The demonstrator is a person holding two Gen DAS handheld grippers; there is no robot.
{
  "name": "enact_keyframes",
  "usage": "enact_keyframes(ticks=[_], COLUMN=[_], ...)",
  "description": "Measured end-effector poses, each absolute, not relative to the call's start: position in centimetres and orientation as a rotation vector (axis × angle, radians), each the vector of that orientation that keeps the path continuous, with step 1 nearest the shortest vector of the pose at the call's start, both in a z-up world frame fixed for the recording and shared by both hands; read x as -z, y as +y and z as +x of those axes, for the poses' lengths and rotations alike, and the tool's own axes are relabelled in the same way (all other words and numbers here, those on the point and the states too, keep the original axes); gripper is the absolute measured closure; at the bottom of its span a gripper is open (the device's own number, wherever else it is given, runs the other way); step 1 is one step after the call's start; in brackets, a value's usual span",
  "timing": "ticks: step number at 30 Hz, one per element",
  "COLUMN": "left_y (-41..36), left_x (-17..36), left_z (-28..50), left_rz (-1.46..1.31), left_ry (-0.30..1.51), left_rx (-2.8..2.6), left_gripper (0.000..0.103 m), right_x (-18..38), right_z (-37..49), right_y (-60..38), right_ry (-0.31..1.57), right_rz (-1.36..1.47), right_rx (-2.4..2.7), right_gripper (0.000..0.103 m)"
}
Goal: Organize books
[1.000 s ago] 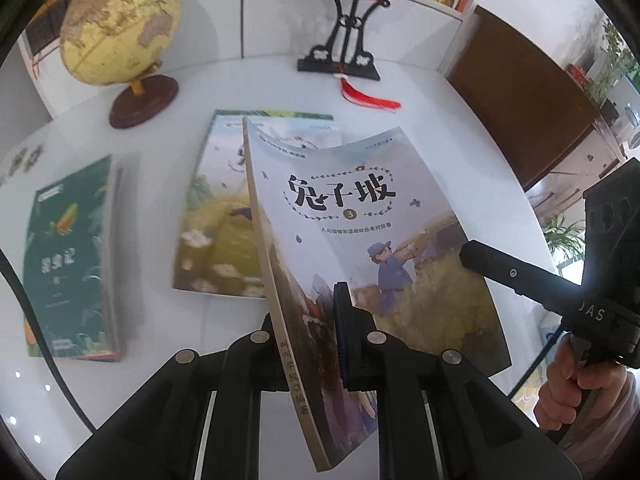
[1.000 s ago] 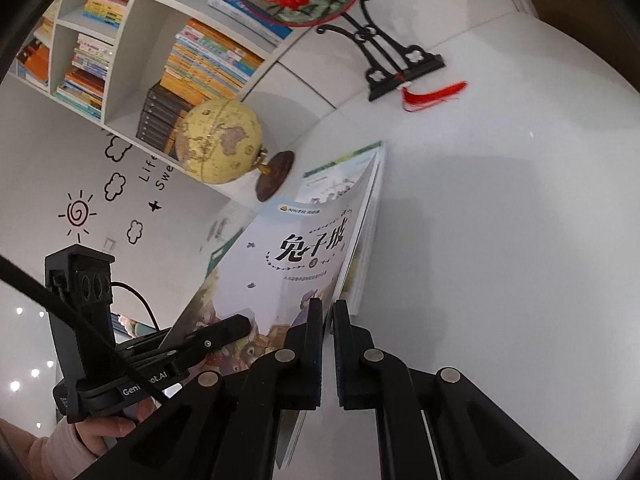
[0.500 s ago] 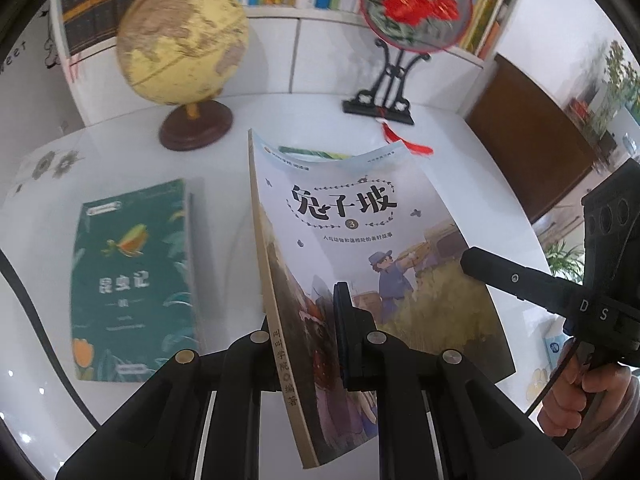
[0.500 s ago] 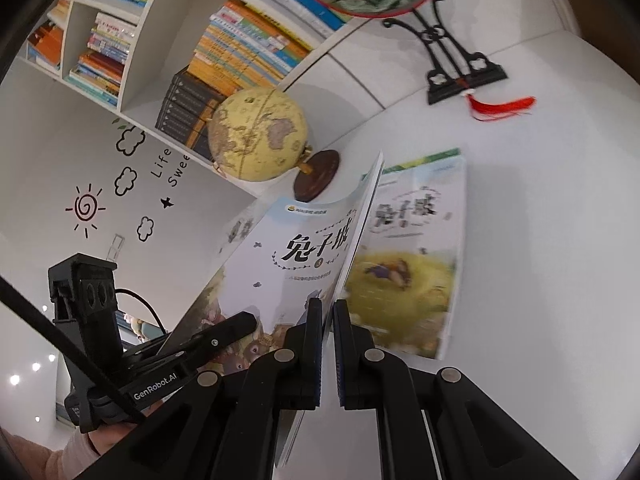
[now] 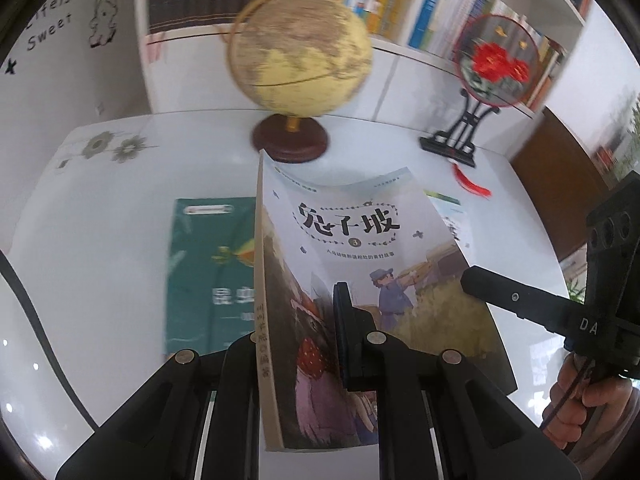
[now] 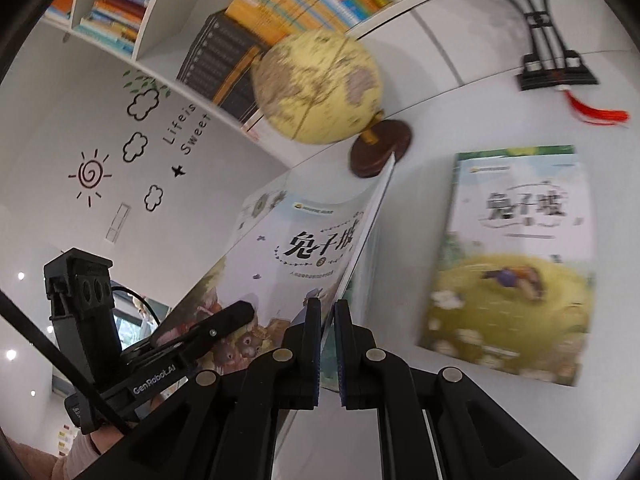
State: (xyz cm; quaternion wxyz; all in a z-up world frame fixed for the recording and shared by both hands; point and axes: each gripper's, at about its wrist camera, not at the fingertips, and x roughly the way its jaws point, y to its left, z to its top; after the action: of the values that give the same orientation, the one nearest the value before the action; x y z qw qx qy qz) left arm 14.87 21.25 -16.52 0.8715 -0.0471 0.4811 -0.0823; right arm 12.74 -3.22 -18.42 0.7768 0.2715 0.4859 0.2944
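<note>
- The held book [image 5: 360, 240] covers the right part of the green book [image 5: 208, 276] and most of the yellow-cover book [image 6: 516, 264], which blurs in the right wrist view.
- Left gripper [image 5: 300, 344] is clamped on the held book's spine edge; right gripper [image 6: 328, 320] is pinched on its opposite edge.
- The held book hangs tilted above the white table [image 5: 100, 220], in front of the globe [image 5: 300, 52] by the far edge.

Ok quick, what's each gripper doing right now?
Left gripper: shut on the raised picture book, near its spine.
Right gripper: shut on the same book's opposite edge.
</note>
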Motion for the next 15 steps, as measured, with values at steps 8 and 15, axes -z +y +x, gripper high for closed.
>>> enact_keyframes(ticks=[8,15], left_y=[25.1,27.5], left_x=[17.1,17.9], left_z=[15.5,15.6], left_rz=[-0.112,-0.146], left_ry=[0.996,0.993], left_rx=[0.157,0.150], left_gripper=[0.091,0.091], right_x=[18.9,19.1], right_z=[14.1,14.7], right_y=[1.3,4.1], right_ry=[1.060,1.070], right_rz=[0.572,0.556], right_rx=[-0.652,-0.655], right_gripper=[0.096,0.096])
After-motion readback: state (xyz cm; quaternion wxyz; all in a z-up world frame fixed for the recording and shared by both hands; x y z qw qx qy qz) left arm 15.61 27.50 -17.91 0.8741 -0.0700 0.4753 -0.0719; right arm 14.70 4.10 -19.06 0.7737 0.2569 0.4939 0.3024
